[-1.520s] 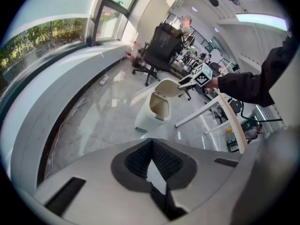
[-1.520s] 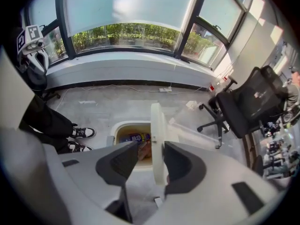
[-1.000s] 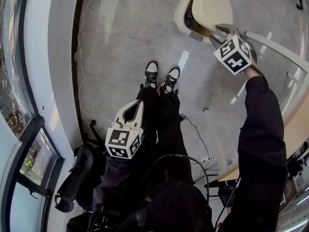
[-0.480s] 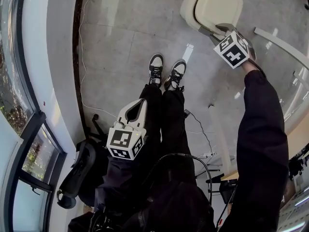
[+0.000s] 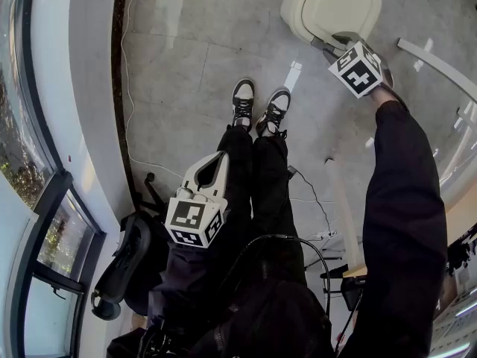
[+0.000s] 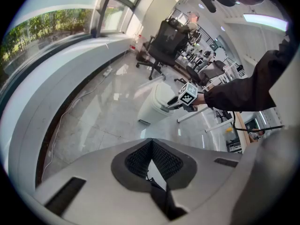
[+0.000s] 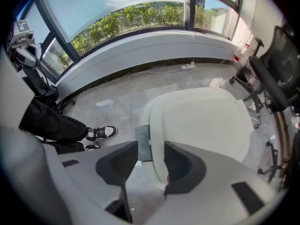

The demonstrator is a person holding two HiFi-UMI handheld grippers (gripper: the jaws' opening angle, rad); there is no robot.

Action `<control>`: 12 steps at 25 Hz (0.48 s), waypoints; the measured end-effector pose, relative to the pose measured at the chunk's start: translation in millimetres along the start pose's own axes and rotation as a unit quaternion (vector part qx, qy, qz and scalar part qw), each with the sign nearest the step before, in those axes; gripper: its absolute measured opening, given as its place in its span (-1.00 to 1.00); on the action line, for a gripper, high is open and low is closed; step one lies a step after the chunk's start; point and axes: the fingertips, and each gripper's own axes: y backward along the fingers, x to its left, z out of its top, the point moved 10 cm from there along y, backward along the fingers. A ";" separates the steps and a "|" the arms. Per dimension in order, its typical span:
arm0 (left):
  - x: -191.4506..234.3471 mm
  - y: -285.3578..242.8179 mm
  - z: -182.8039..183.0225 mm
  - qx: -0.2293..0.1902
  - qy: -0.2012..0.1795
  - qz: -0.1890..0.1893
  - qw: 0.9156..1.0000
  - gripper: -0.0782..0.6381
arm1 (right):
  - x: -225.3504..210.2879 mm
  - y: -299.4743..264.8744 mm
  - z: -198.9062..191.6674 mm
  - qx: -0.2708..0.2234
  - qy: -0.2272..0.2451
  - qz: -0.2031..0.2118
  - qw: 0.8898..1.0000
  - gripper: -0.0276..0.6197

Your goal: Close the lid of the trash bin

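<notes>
The cream trash bin (image 5: pixel 332 6) stands on the grey floor ahead of the person's shoes, its lid (image 7: pixel 206 121) lying flat over the rim. My right gripper (image 5: pixel 337 47) hovers at the bin's near edge. In the right gripper view the right gripper (image 7: pixel 151 161) has its jaws apart, with the grey tab (image 7: pixel 143 143) and the lid's front edge showing between them. My left gripper (image 5: pixel 215 162) hangs low by the person's leg, far from the bin (image 6: pixel 157 104). Nothing is held in the left gripper (image 6: pixel 151 142), whose tips meet.
A black office chair (image 5: pixel 123 267) stands at the lower left by the window wall. A thin cable (image 5: pixel 130 88) runs along the floor on the left. White desk legs (image 5: pixel 440 62) lie right of the bin. Another black chair (image 7: pixel 276 74) stands beyond it.
The lid, part open a second ago, has gone down flat onto the bin. My right gripper followed it down at the bin's near edge. The left gripper barely moved.
</notes>
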 end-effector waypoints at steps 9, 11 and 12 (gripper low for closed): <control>-2.2 -2.9 4.3 -0.001 0.004 -0.003 1.000 -0.78 | -0.1 -7.8 2.1 0.013 -0.010 -0.001 1.000 -0.39; -1.3 -3.6 4.3 -0.001 0.004 -0.003 1.000 -0.78 | -0.5 -8.5 2.2 0.015 -0.009 -0.003 1.000 -0.39; -0.5 -3.4 4.0 -0.001 0.004 -0.002 1.000 -0.78 | 0.0 -8.7 2.1 0.014 -0.008 -0.003 1.000 -0.39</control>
